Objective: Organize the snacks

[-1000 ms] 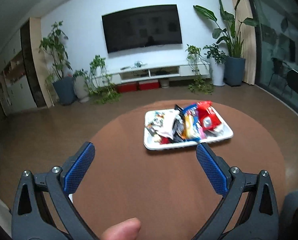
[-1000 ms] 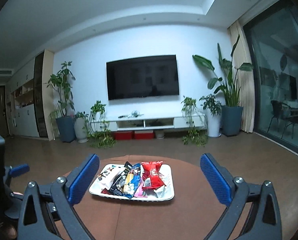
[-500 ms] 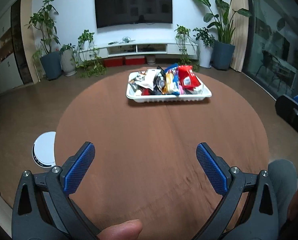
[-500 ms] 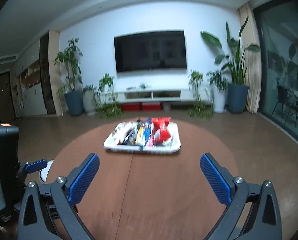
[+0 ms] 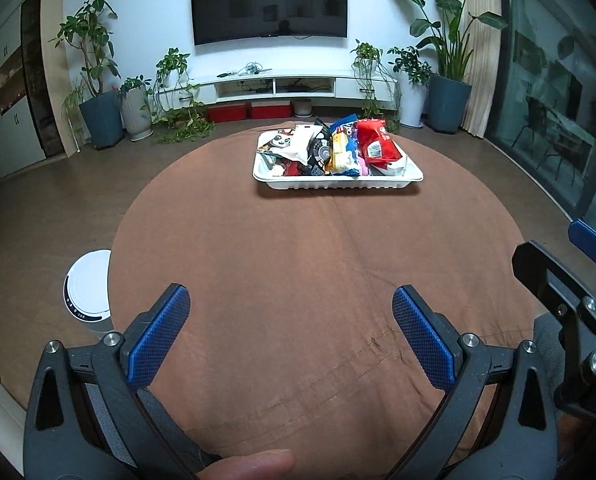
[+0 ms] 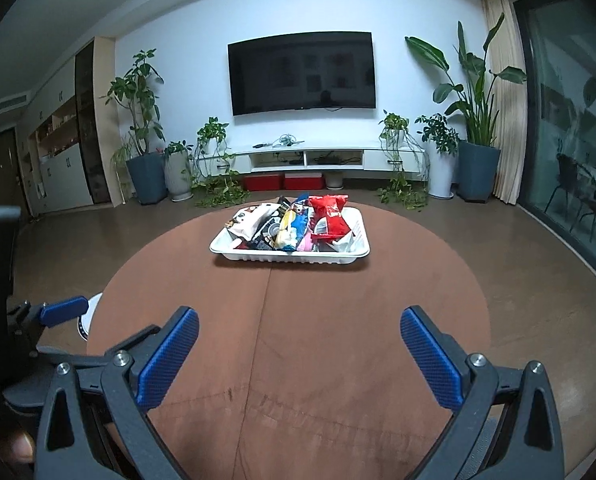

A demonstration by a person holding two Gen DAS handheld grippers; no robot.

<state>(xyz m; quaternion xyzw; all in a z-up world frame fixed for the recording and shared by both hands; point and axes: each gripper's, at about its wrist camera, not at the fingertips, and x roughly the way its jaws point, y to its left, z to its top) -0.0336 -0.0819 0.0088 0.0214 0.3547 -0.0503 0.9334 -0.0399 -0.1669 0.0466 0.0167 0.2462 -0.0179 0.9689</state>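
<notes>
Left wrist view: since half a second ago the white tray (image 5: 338, 182) sits a touch lower and closer ahead, and more of the right gripper (image 5: 578, 280) has slid in at the right edge. The left gripper (image 5: 290, 320) hovers level over the near part of the round brown table (image 5: 318, 280), jaws spread wide and released, nothing between its blue pads (image 5: 158, 340). A thumb tip (image 5: 250, 466) shows at the bottom edge. Straight ahead and well apart from the fingertips, the tray holds a heap of snack packets: a red bag (image 5: 376, 146) on the right side, a yellow-and-blue pack (image 5: 344, 148) in the middle, a white pack (image 5: 294, 146) on the left. A white round device (image 5: 90, 292) stands on the floor off the left finger.

Right wrist view: the camera now looks further down than before, so the table fills more of the frame. The right gripper (image 6: 298, 344) also hangs wide apart and empty over the near table. The tray (image 6: 290, 252) lies ahead, centred between the fingers, far off, snacks piled inside with the red bag (image 6: 330, 220) on top at right. The left gripper's blue tip (image 6: 64, 306) pokes in at far left.
</notes>
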